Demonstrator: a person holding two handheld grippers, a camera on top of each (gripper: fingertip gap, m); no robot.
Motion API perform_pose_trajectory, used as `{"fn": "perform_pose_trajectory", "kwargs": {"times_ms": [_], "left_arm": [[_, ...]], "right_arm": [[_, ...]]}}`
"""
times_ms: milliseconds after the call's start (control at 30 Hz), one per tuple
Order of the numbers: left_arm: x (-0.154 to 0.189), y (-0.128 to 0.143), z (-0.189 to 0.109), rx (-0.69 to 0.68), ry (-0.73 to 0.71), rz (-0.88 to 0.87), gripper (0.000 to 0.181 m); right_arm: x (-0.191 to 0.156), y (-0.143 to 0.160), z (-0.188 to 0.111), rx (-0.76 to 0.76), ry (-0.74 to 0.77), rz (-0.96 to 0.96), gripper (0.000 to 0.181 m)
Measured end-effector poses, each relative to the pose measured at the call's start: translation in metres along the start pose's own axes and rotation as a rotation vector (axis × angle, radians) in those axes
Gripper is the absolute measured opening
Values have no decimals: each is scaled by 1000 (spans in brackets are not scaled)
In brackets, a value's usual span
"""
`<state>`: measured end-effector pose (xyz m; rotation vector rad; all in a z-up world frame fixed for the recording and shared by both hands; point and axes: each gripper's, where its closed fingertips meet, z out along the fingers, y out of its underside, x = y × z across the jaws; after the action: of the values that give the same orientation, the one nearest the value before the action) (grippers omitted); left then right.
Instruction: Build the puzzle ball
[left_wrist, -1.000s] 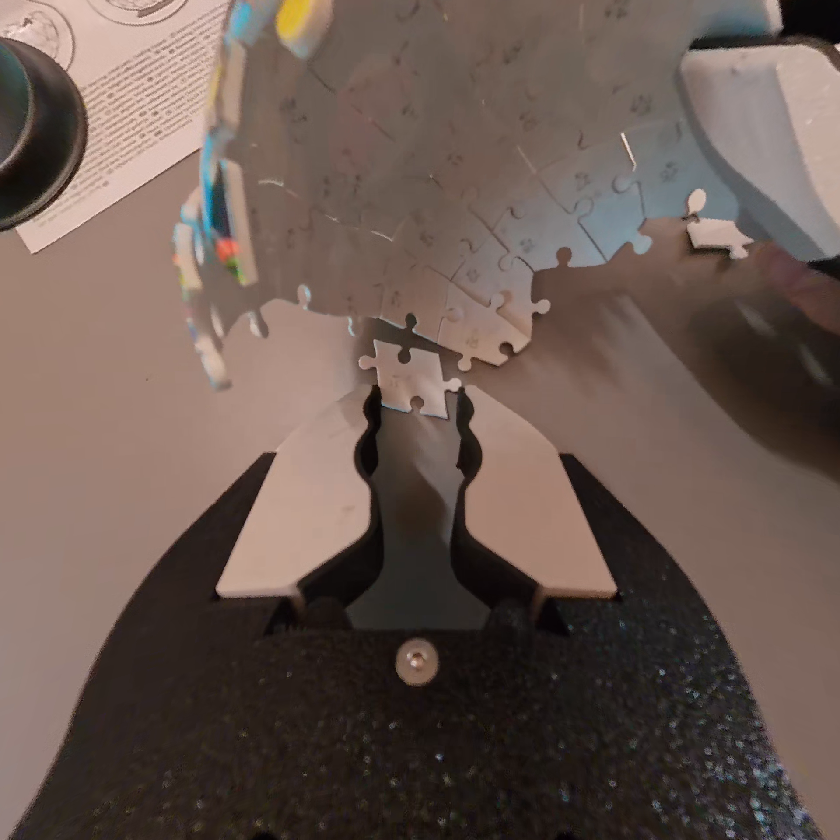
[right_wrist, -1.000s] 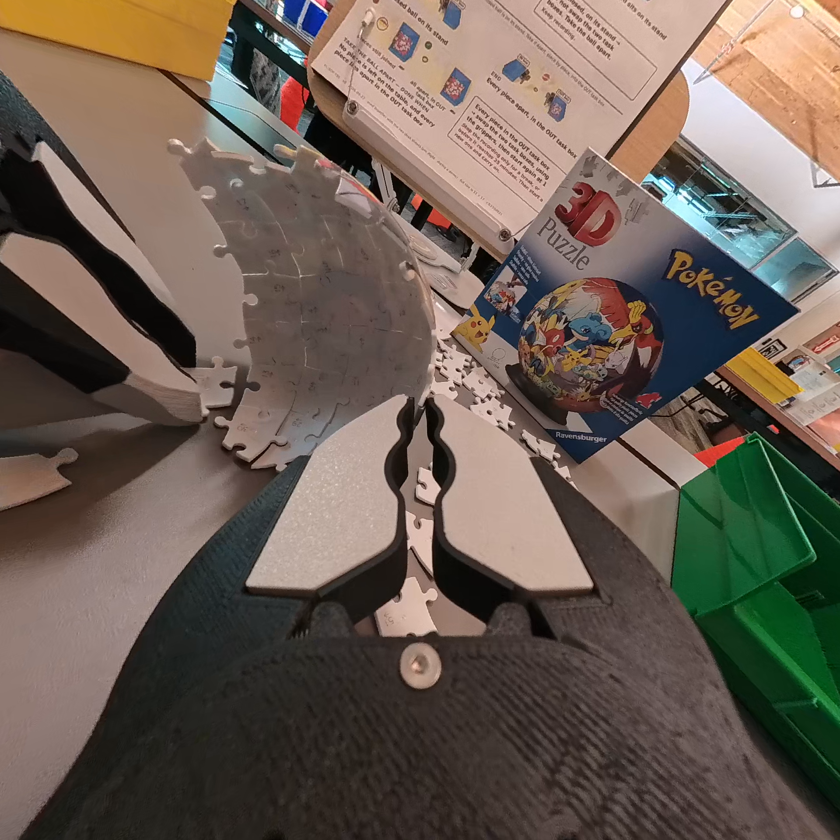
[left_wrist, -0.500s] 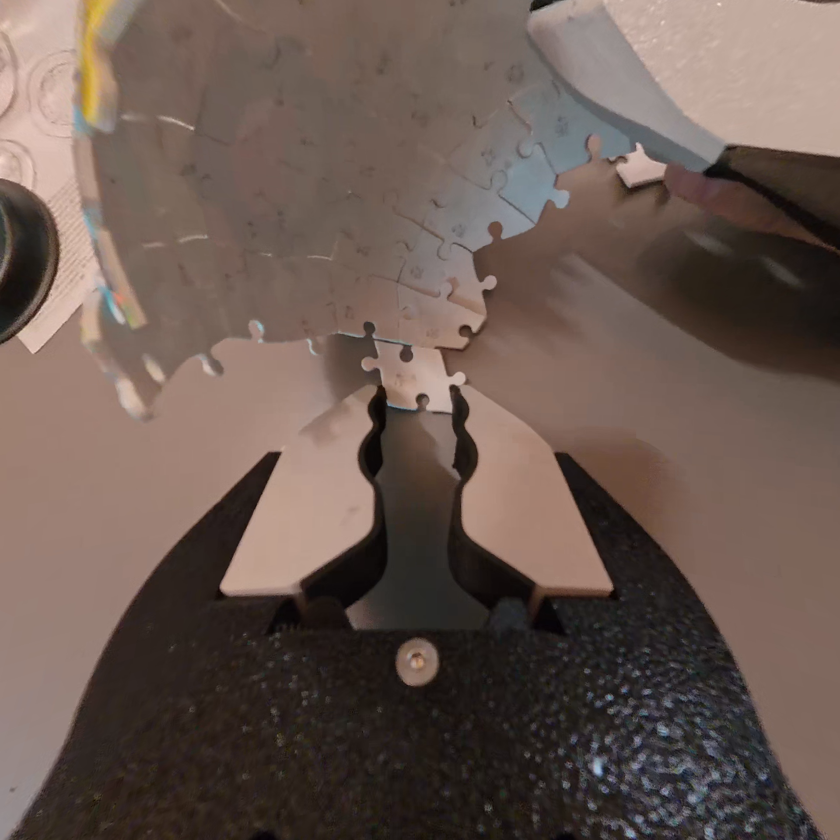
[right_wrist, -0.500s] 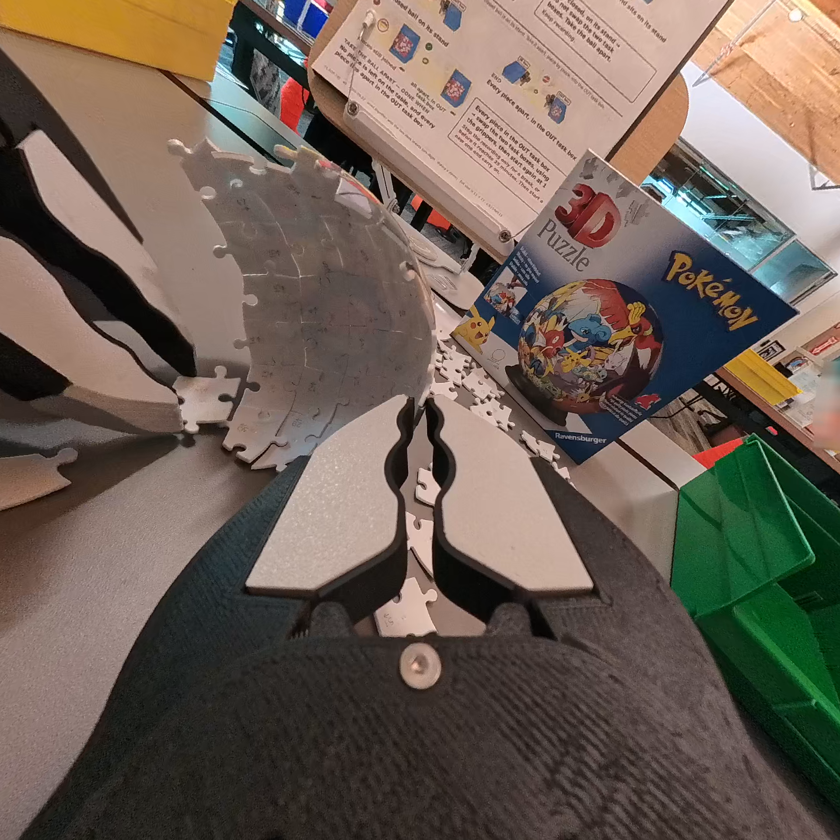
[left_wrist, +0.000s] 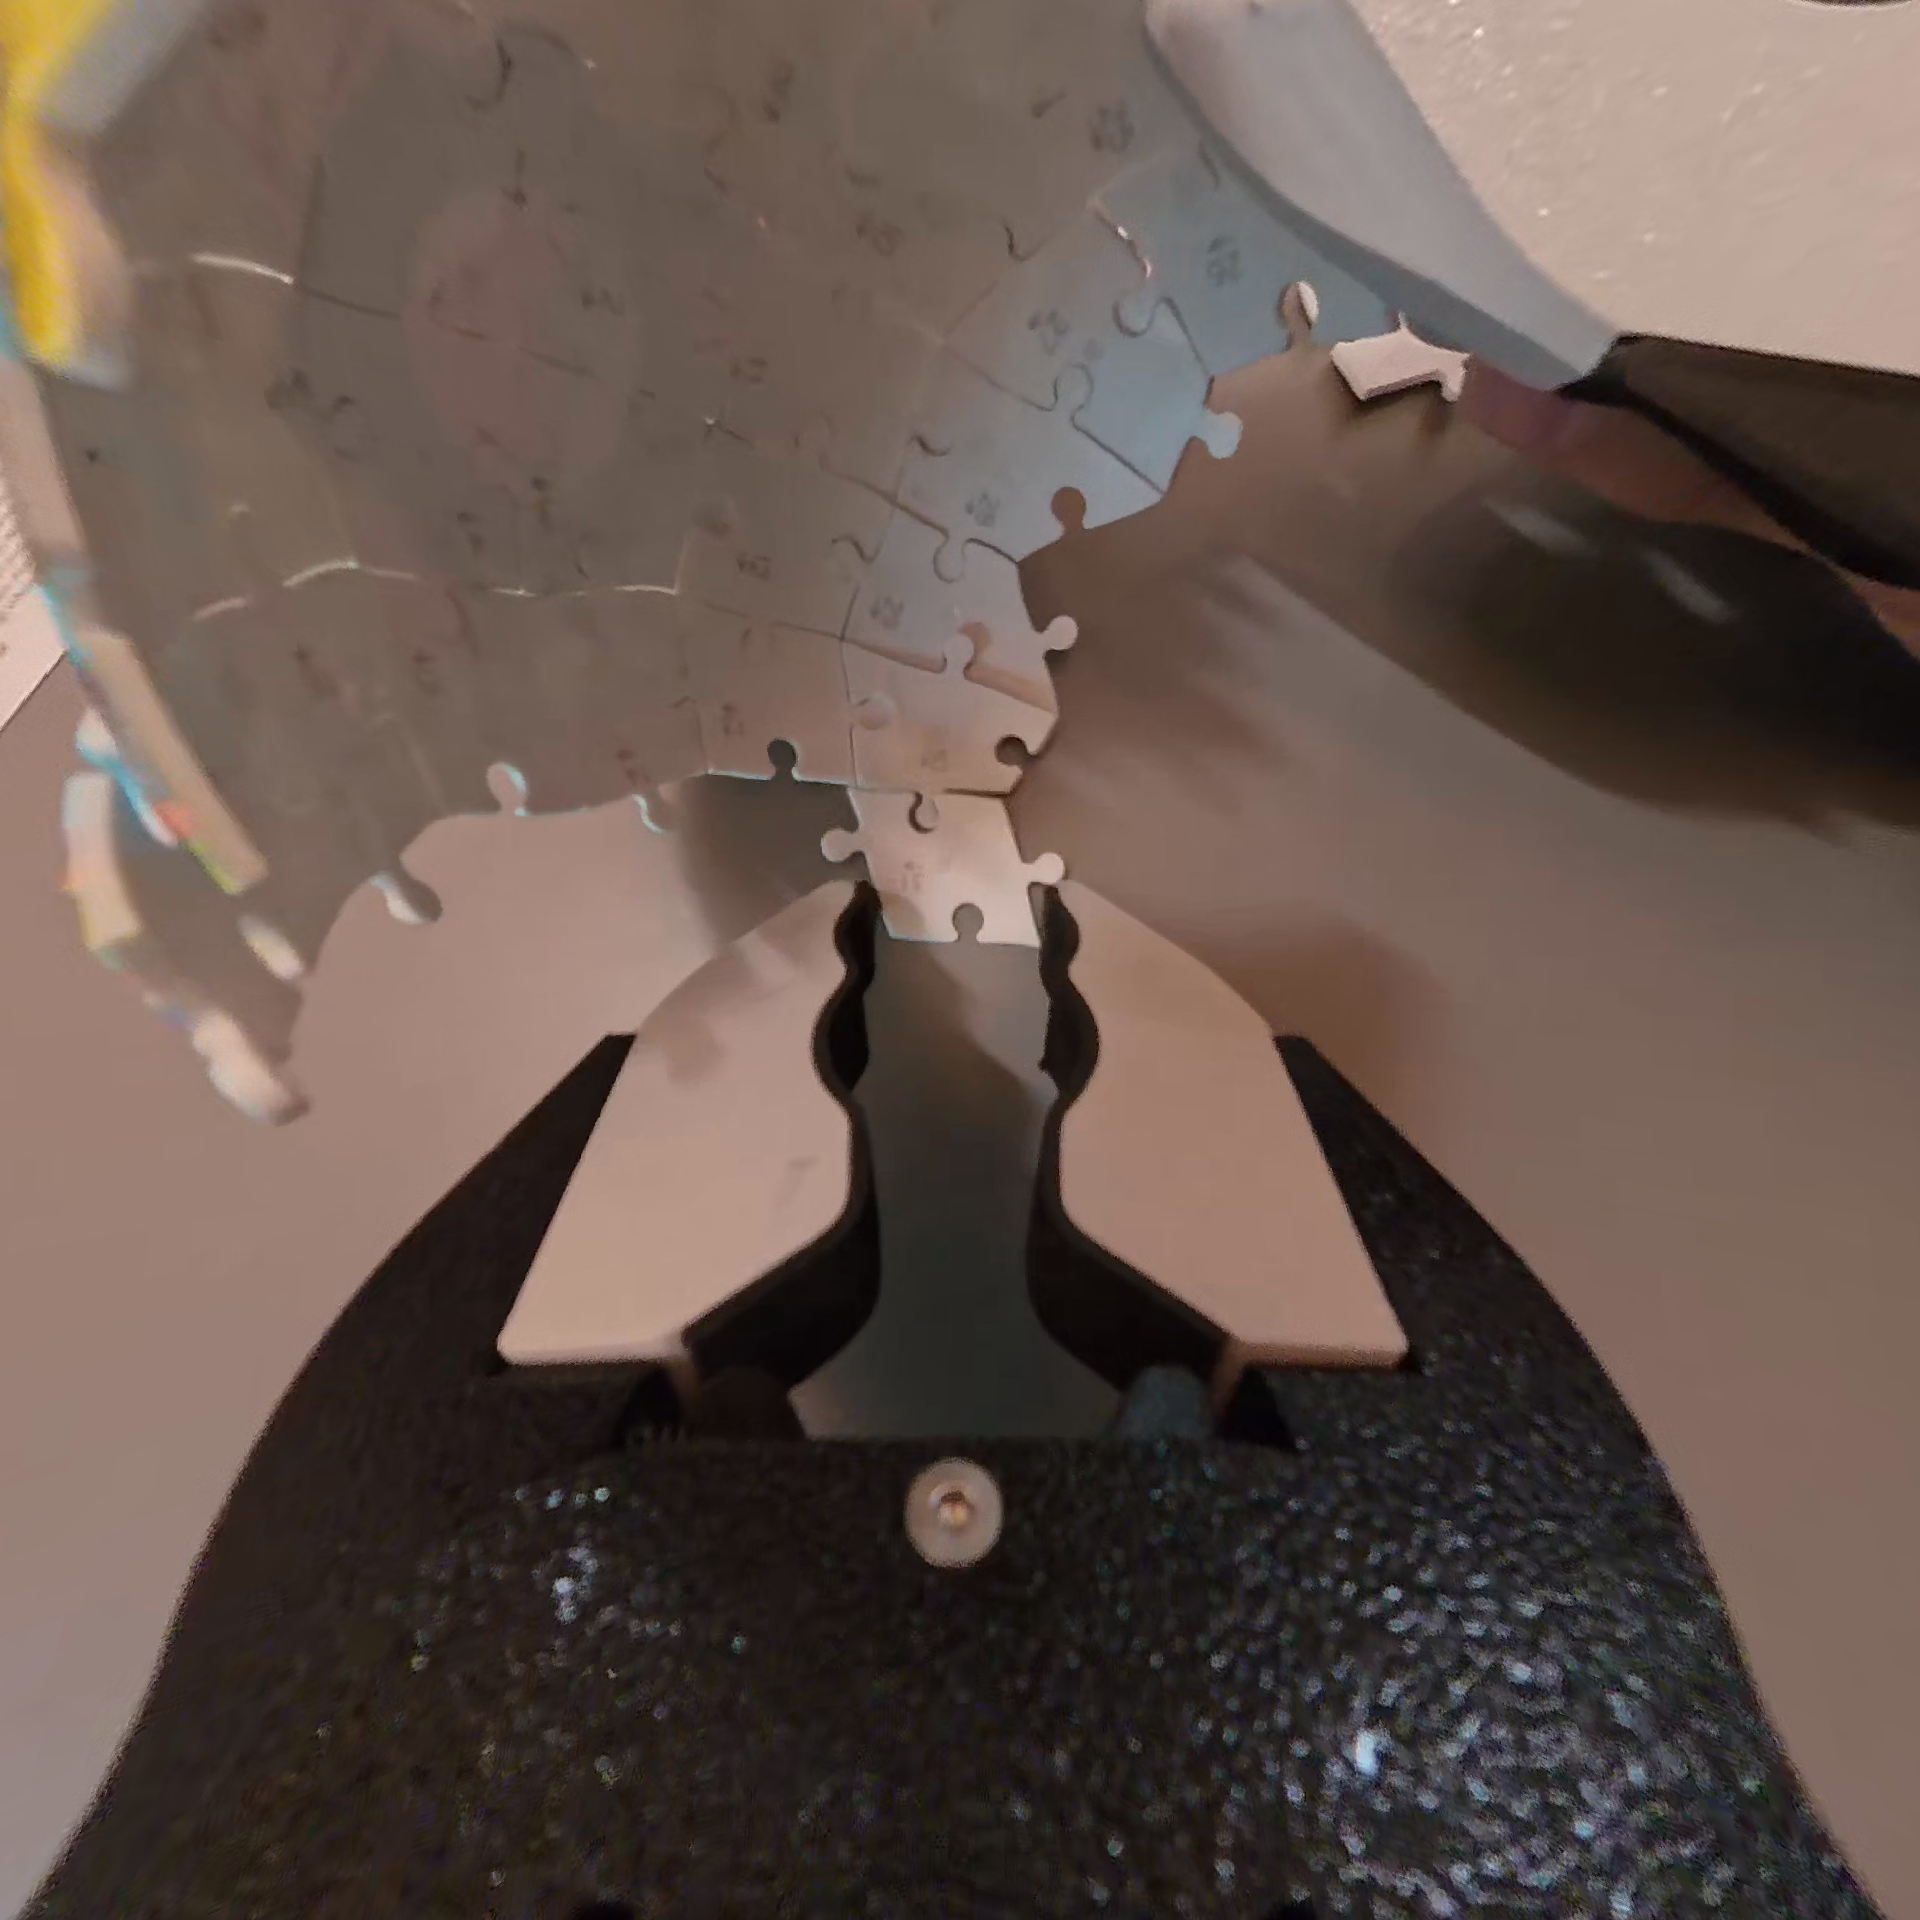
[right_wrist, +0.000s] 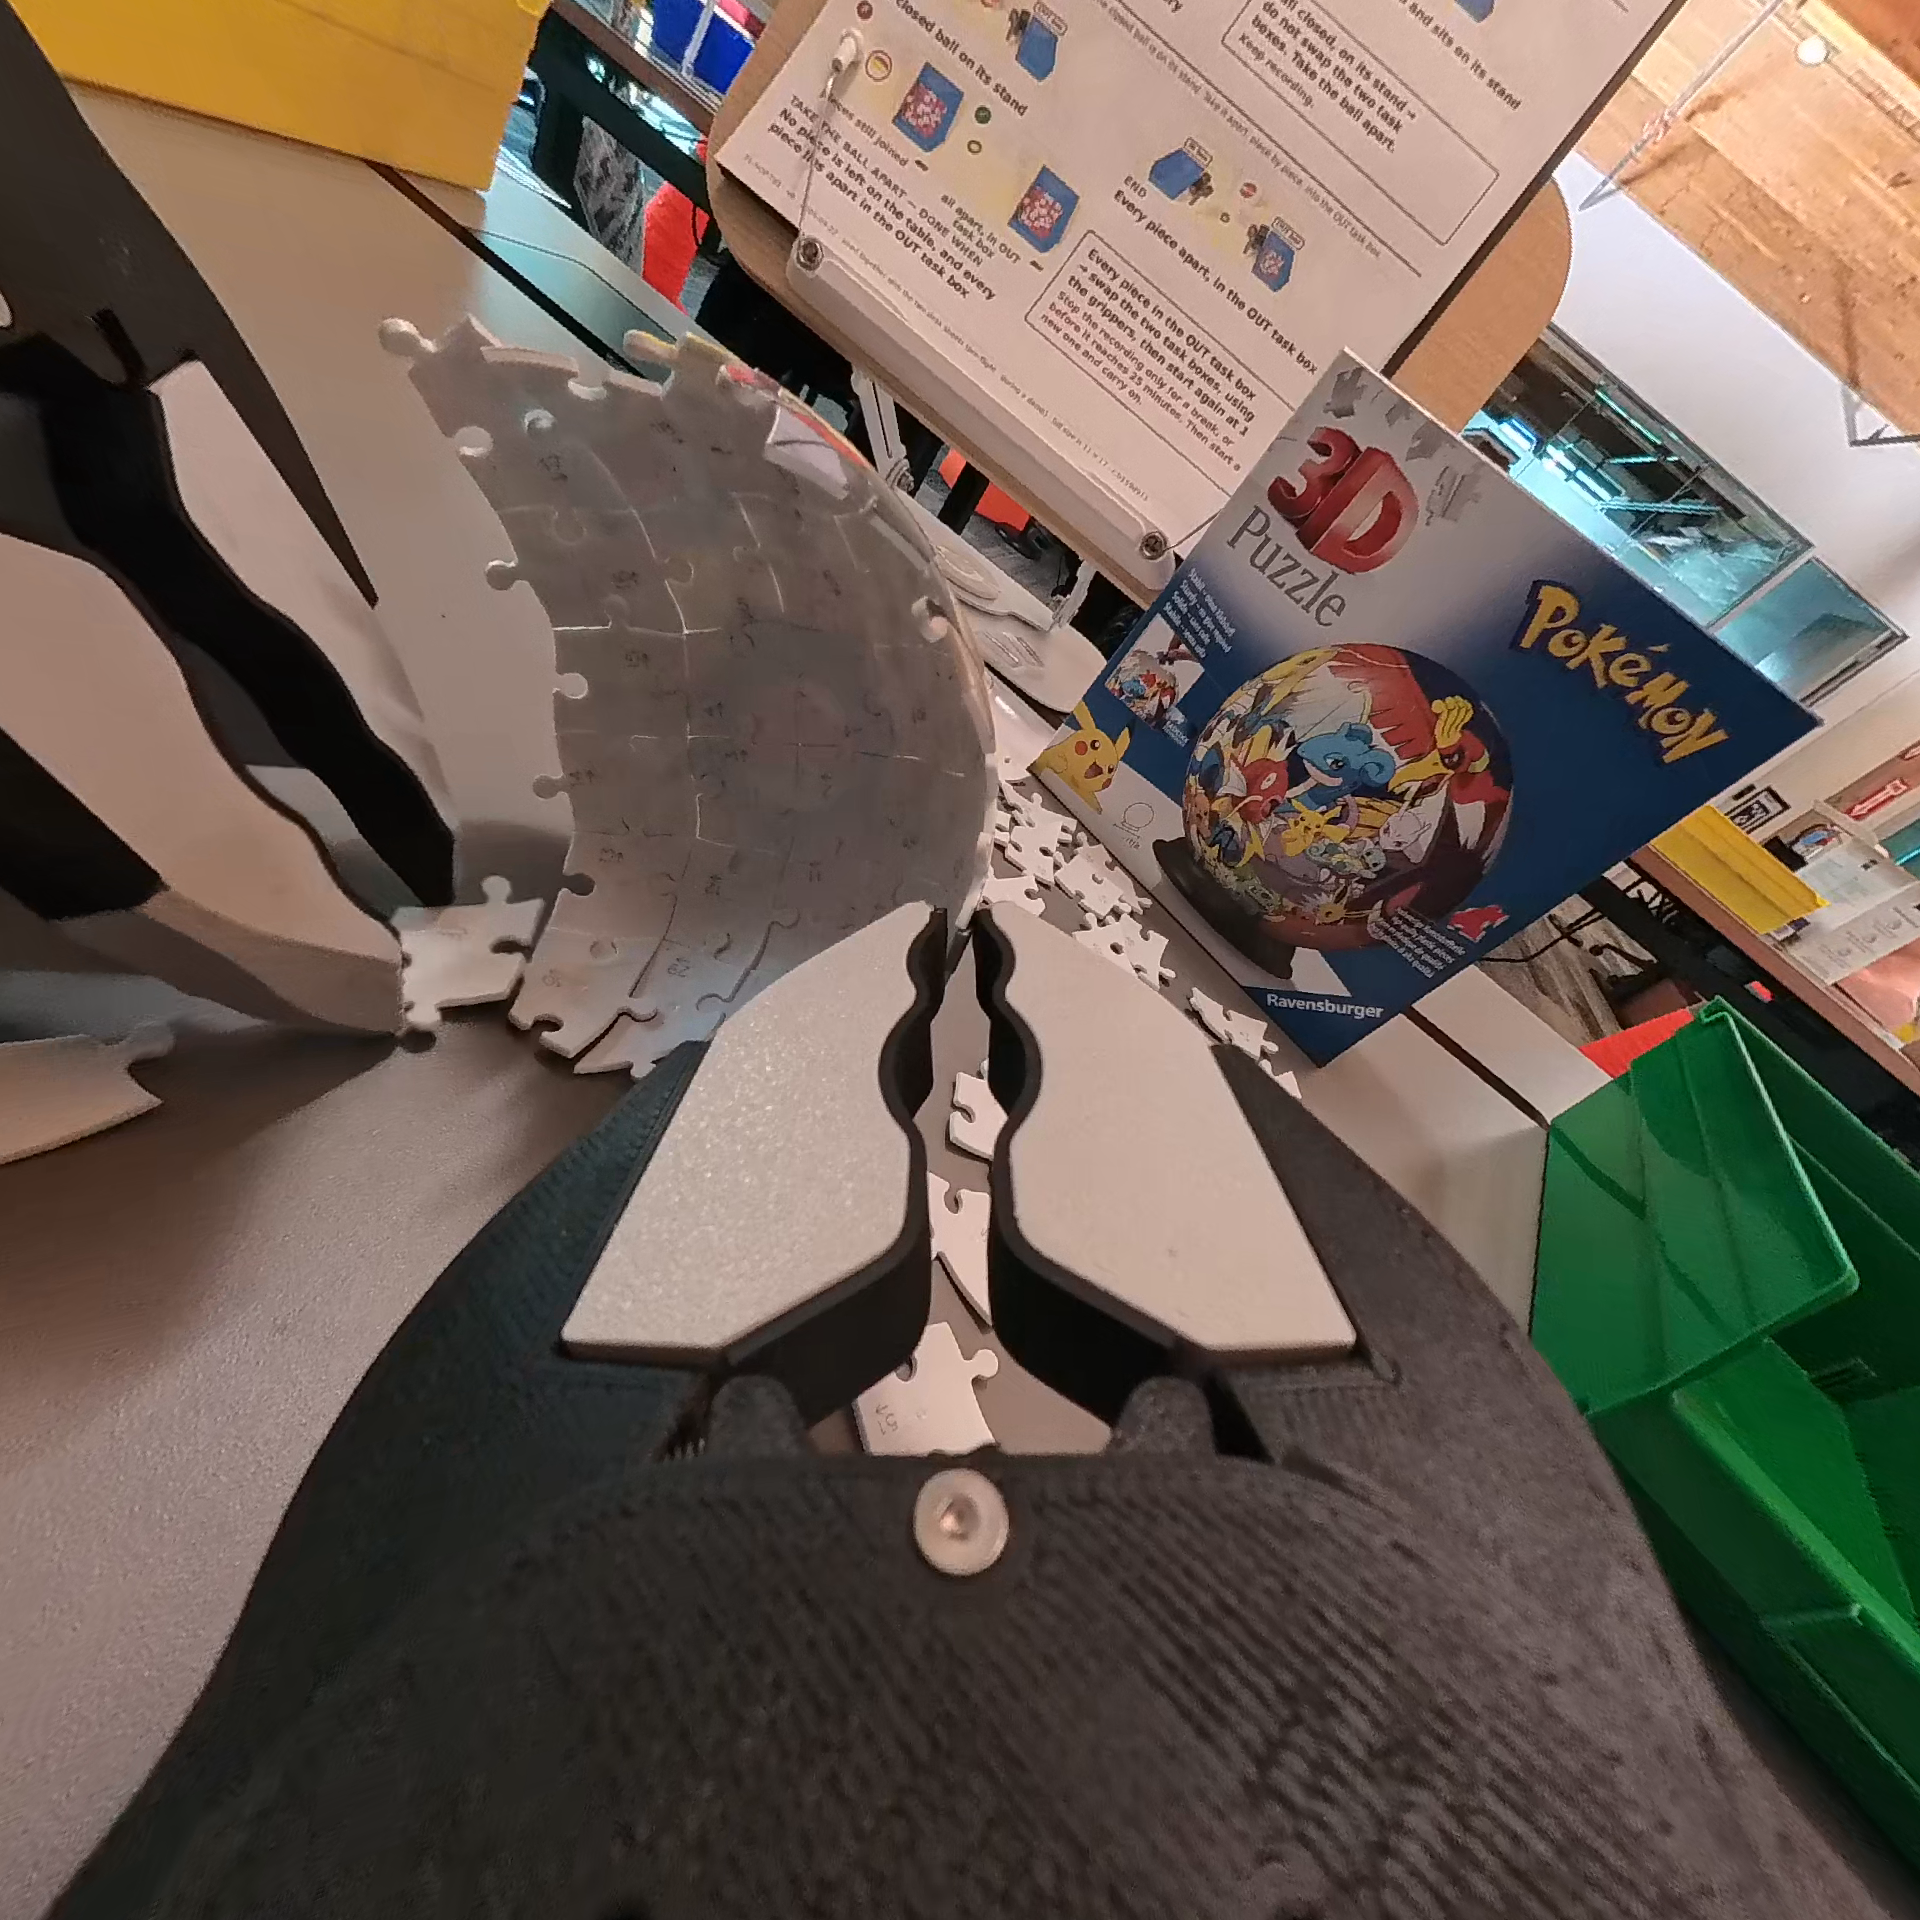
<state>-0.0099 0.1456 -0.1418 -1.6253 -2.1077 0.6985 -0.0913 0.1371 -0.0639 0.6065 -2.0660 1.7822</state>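
Since a second ago the left tongs (left_wrist: 951, 914), clamped on a loose puzzle piece (left_wrist: 940, 868), have brought it against the lower rim of the curved shell (left_wrist: 582, 436). The right tongs (right_wrist: 958, 925) grip the shell's edge above the surface (right_wrist: 208, 1299).

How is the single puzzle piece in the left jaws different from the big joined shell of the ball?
The single piece is one small, nearly flat tile. The joined shell is many interlocked pieces that curve like a bowl. The left gripper holds the piece across its width, while the right gripper pinches the shell by its rim. Both show plain grey backs, and the piece meets the shell's lower edge.
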Motion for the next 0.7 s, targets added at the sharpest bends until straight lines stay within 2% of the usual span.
{"fn": "perform_pose_trajectory", "kwargs": {"times_ms": [233,300,500,700], "left_arm": [[-1,-6,-6,26,-16,43,36],[-2,-9,-6,47,-16,30,31],[-8,-13,-3,78,-57,19,0],[-12,-10,1,59,-81,24,0]], "right_arm": [[0,0,0,0,1,-1,5],[0,0,0,0,1,-1,5],[0,0,0,3,0,-2,5],[0,-1,0,6,-1,-4,5]]}}
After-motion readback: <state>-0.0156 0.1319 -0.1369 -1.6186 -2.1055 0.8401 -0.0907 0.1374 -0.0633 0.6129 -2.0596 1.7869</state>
